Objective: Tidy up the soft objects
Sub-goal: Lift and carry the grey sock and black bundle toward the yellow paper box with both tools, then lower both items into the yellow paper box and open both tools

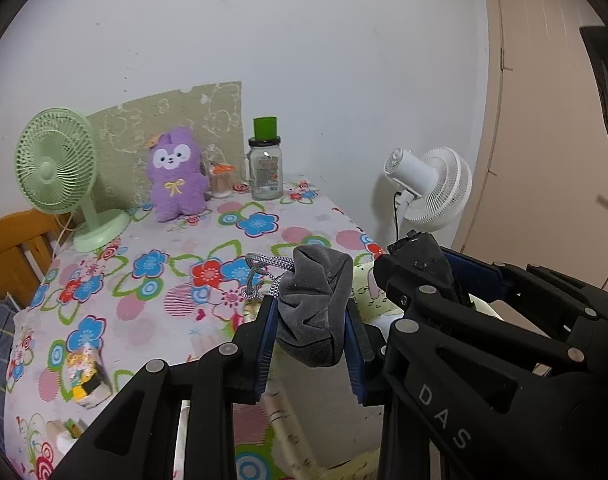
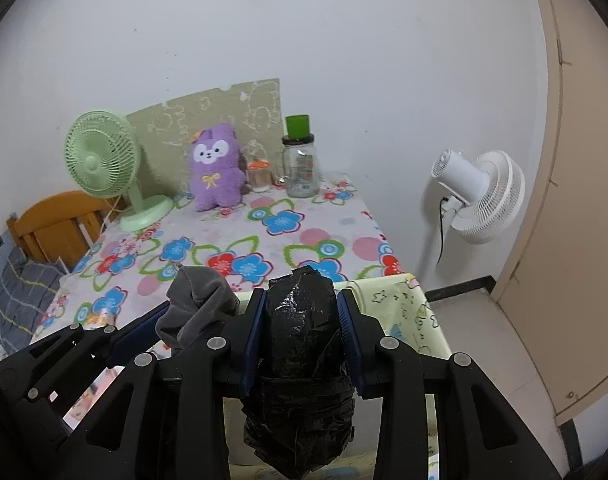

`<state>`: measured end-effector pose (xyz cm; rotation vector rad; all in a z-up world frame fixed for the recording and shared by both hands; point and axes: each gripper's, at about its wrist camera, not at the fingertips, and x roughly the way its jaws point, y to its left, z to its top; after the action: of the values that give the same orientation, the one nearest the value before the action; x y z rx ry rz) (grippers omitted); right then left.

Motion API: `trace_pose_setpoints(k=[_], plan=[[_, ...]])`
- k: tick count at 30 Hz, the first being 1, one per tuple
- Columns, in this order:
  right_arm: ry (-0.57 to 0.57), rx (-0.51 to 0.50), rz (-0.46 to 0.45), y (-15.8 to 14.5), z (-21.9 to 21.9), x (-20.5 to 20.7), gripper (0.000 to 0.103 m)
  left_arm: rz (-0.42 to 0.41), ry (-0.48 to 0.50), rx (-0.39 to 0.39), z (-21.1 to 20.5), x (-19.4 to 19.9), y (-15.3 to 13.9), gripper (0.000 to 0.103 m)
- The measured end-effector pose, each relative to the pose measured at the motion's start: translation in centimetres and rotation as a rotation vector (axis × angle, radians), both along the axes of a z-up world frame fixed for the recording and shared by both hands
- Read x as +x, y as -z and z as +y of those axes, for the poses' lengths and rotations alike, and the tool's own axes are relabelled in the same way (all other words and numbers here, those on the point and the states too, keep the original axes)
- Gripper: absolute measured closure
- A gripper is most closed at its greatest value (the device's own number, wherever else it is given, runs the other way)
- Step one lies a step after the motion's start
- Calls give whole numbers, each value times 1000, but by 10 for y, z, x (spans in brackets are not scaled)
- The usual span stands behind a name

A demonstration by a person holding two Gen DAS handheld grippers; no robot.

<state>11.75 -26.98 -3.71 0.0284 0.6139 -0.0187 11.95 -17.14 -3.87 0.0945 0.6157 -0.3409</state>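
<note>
My left gripper (image 1: 309,344) pinches a gray pouch (image 1: 315,304), and my right gripper (image 2: 302,340) pinches a black bag bundle (image 2: 300,360). Both soft things hang in the air near the front edge of the table (image 2: 311,240), side by side. I think the pouch could slip, because it is squishy and only its middle is squeezed. Its cord (image 1: 264,268) dangles loose and could catch on something. The two grippers are very close, so they could bump each other. The bag is slick and could slide out. A small yellow packet (image 1: 86,376) lies near the left edge. The middle of the table is open, so I have room there. Far back stand a green fan (image 1: 58,168), a purple plush (image 1: 178,176) and a jar (image 1: 266,168); a long reach might knock them over. A white fan (image 2: 475,196) stands off to the right.
</note>
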Motion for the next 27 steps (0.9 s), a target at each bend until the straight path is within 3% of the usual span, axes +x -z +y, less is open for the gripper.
trace_pose_setpoints(k=[13,16,19,20,22,24,27], plan=[[43,19,76,24,-35,27,64,84,27,39,-34,27,21,70],[46,32,94,29,-39,32,64,97,27,47,-38,30,25,65],[58,26,112,31,-41,35,57,112,22,56,-39,32,26,46],[62,25,116,31,-41,35,50,117,21,52,-39,32,26,34],[72,30,101,30,-43,33,39,109,20,42,-37,29,23,27],[75,27,80,27,-43,30,31,99,23,39,-36,27,20,12],[81,19,69,23,-41,26,26,90,12,48,-35,24,18,9]])
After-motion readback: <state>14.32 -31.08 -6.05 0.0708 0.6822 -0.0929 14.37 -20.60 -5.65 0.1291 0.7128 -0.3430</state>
